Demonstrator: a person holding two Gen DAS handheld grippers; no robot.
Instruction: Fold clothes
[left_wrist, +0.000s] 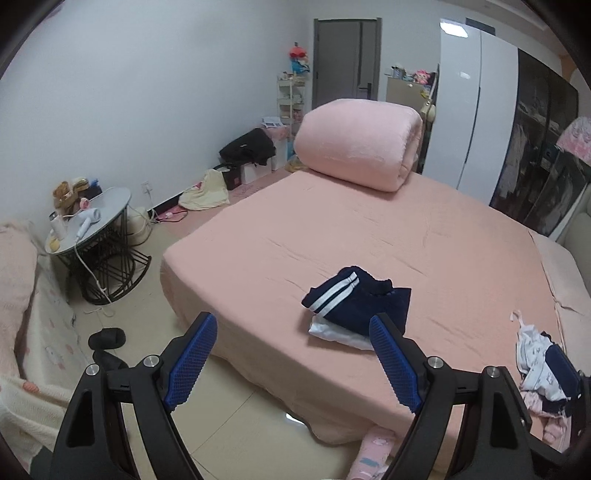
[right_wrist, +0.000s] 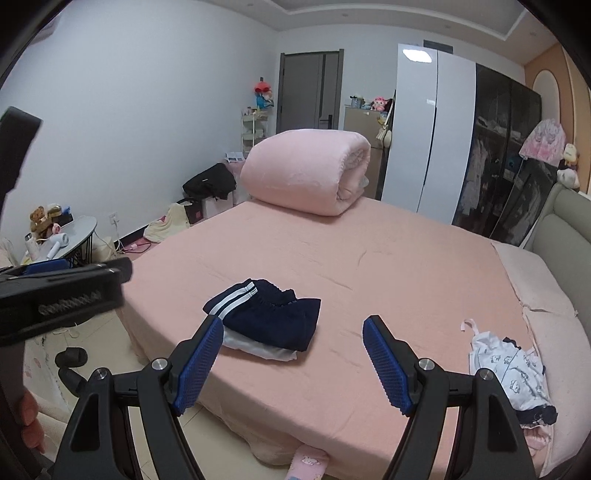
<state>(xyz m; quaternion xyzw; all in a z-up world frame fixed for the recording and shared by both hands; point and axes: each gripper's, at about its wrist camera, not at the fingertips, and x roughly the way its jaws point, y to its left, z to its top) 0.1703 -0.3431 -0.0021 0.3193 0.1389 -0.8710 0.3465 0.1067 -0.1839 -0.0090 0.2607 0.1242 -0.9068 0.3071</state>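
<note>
Pink sheets cover the bed (right_wrist: 369, 266), where folded navy track pants (right_wrist: 266, 314) top a small stack near its front edge. Unfolded clothes (right_wrist: 509, 376) lie toward the right edge. Both the left hand-held gripper (left_wrist: 291, 354) and right hand-held gripper (right_wrist: 291, 354) hang spread and empty. Only the right wrist view shows the left one from outside.

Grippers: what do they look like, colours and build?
Both match: the left gripper and right gripper have black angular plastic linkages with silver round pivot bolts, and blue fingers with a fine cross-hatched grip texture. No cables or sleeves visible.
</note>
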